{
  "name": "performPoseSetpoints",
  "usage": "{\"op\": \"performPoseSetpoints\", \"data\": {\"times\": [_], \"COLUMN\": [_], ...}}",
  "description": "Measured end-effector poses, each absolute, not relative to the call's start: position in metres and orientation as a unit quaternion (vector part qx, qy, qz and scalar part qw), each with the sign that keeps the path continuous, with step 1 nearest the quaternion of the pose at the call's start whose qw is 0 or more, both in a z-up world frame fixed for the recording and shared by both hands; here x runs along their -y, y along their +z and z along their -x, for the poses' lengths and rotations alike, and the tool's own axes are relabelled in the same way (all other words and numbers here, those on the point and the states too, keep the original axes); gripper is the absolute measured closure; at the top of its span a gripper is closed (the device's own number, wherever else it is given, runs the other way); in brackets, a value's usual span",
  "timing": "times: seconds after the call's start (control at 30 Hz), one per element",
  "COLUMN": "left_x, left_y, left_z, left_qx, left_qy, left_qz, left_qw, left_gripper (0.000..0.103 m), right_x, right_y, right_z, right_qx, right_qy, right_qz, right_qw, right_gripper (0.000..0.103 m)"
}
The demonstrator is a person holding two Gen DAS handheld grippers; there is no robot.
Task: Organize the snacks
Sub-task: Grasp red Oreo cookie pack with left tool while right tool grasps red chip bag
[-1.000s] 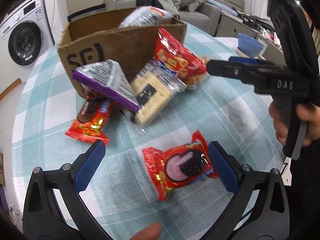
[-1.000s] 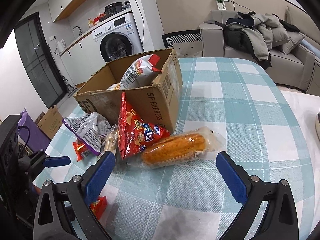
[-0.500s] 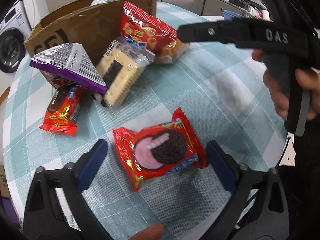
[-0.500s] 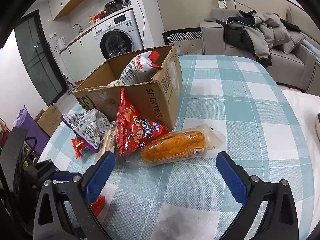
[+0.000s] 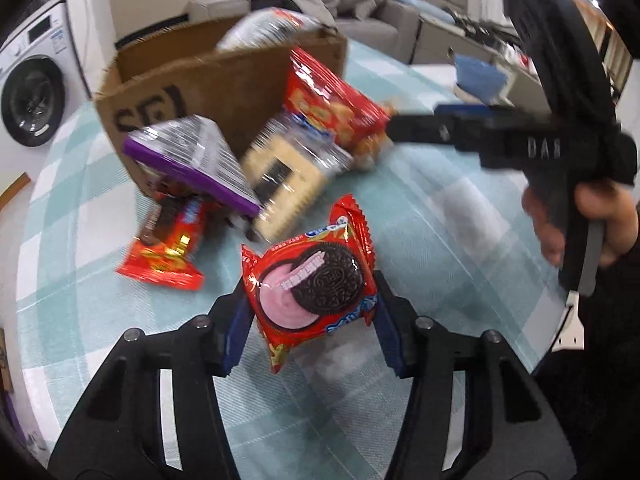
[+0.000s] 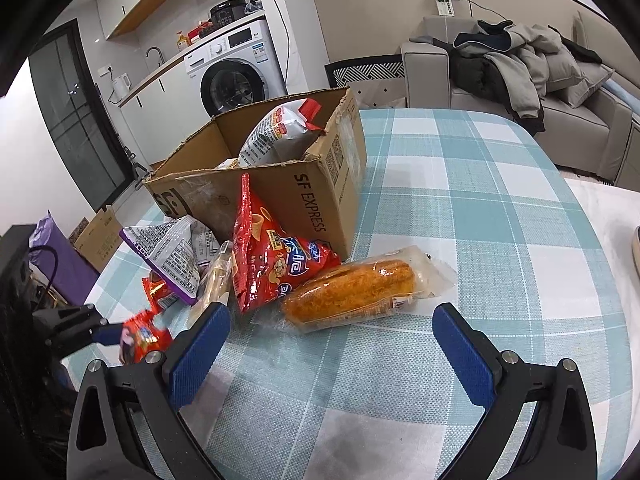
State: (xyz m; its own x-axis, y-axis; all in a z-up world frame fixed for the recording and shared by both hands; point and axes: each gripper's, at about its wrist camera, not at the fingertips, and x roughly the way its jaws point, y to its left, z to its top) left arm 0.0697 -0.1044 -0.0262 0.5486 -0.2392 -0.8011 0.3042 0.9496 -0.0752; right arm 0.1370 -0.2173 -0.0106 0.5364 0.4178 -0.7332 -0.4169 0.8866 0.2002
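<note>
My left gripper (image 5: 310,312) is shut on a red Oreo packet (image 5: 312,276) and holds it above the checked table; it also shows at the left of the right wrist view (image 6: 142,338). The open cardboard box (image 6: 304,184) stands behind, with a white snack bag (image 6: 276,132) inside. Against its front lie a red chip bag (image 6: 276,260), a wrapped bread roll (image 6: 352,292), a purple-edged bag (image 5: 192,156), a cracker pack (image 5: 280,172) and a second red packet (image 5: 168,256). My right gripper (image 6: 332,344) is open and empty, just in front of the bread roll.
The round table has a teal checked cloth (image 6: 480,208). A grey sofa with piled clothes (image 6: 516,64) stands behind it, and a washing machine (image 6: 232,76) at the back left. A blue bowl (image 5: 478,74) sits beyond the table in the left wrist view.
My left gripper has closed on the Oreo packet and lifted it off the table. The right gripper has stayed open in about the same place.
</note>
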Motion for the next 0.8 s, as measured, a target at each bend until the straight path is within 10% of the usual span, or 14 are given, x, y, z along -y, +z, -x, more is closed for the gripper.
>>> {"op": "performPoseSetpoints", "data": {"times": [0.8], "left_x": [-0.004], "left_y": [0.024], "left_z": [-0.059], "left_qx": [-0.393], "left_qy": [-0.079], "left_qz": [0.050], "left_qw": [0.915], "left_gripper": [0.052], "right_x": [0.167], "right_y": [-0.019], "right_z": [-0.172], "right_qx": [-0.412], "right_qy": [0.242], "right_qz": [0.056], "right_qw": [0.877], "right_gripper": [0.014]}}
